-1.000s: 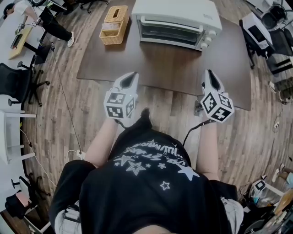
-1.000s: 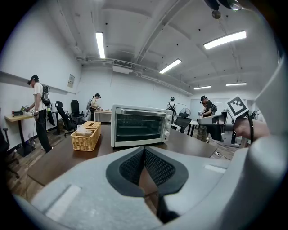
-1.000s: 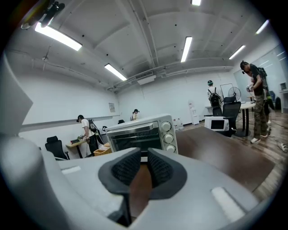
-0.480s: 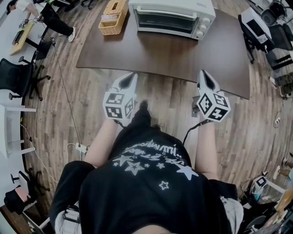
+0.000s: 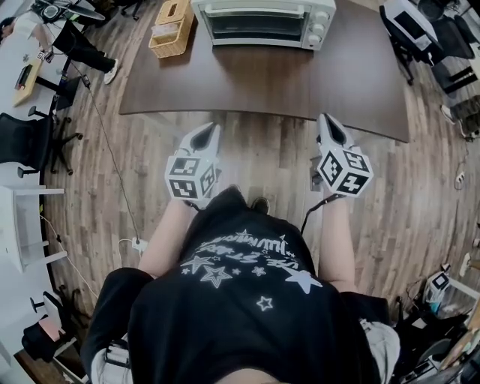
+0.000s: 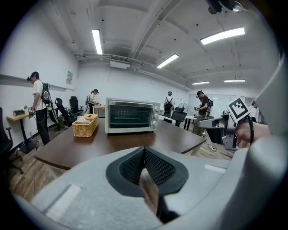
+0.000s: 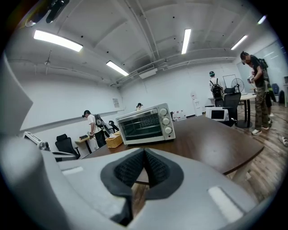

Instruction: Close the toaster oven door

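The white toaster oven (image 5: 262, 22) stands at the far edge of the dark brown table (image 5: 262, 82), its glass door up and closed against the front. It shows the same way in the left gripper view (image 6: 131, 117) and the right gripper view (image 7: 145, 124). My left gripper (image 5: 212, 129) and right gripper (image 5: 324, 120) hover over the wooden floor short of the table's near edge, well away from the oven. Both are shut, pads (image 6: 153, 166) meeting, with nothing between them. The right gripper (image 7: 144, 152) likewise holds nothing.
A wicker basket (image 5: 171, 28) sits on the table left of the oven. Black office chairs (image 5: 30, 139) and a white desk stand at the left, with a cable (image 5: 112, 172) across the floor. Equipment crowds the right edge. Several people (image 6: 38, 108) stand in the background.
The table and oven have slid up and away in the head view as the person backed off. Both grippers now hang over the floor, farther from the table edge.
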`<act>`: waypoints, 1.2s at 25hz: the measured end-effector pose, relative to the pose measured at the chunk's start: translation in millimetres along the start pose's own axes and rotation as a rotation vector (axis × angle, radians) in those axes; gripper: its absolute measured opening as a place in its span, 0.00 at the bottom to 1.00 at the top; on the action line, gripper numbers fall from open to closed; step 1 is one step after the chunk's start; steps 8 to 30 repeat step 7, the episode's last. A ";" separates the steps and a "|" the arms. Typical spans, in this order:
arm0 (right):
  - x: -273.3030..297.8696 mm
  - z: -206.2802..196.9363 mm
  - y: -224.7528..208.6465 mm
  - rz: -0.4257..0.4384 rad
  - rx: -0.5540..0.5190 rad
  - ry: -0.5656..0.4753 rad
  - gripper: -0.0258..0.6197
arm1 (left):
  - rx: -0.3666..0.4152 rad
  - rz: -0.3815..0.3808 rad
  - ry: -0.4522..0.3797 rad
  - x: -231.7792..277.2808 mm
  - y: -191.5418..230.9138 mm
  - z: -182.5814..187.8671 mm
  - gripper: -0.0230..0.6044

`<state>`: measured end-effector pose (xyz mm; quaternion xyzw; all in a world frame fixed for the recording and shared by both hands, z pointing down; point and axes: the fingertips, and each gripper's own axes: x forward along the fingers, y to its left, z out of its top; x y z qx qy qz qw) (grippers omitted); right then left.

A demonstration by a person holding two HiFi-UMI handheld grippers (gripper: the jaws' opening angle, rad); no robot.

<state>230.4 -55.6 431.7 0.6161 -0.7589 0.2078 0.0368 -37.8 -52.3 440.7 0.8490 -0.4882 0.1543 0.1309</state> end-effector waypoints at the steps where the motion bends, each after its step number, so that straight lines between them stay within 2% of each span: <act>1: -1.3 -1.6 -0.4 -0.004 0.005 0.000 0.05 | 0.001 -0.008 0.002 1.0 -1.0 -1.0 0.05; 7: -0.5 -13.7 11.8 -0.018 0.006 0.019 0.05 | -0.008 -0.047 0.027 1.1 3.8 -13.0 0.05; 30: -0.5 -13.7 11.8 -0.018 0.006 0.019 0.05 | -0.008 -0.047 0.027 1.1 3.8 -13.0 0.05</act>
